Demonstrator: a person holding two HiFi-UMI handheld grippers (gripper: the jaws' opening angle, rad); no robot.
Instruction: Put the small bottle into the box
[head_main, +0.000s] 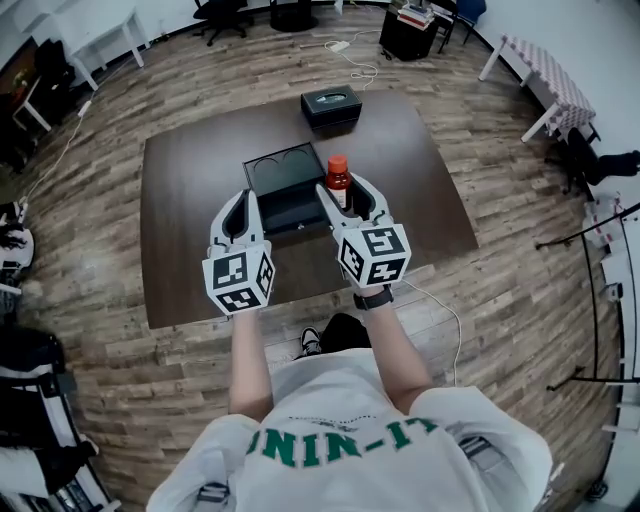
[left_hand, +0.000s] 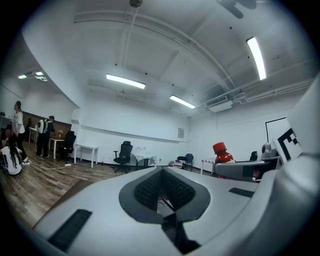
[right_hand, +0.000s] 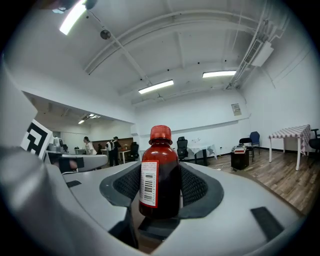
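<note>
grasp done, insertion pending | right claw (head_main: 347, 196) grips red-capped small bottle (head_main: 338, 178) upright, just right of open box (head_main: 283, 182) | left claw (head_main: 243, 205) clenched empty at box's front edge

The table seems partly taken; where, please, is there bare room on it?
Bare: the table's left stretch beside the open box, and its right stretch past the bottle. The box's floor looks empty. Crowded: the middle, from the box to the closed case behind it.
</note>
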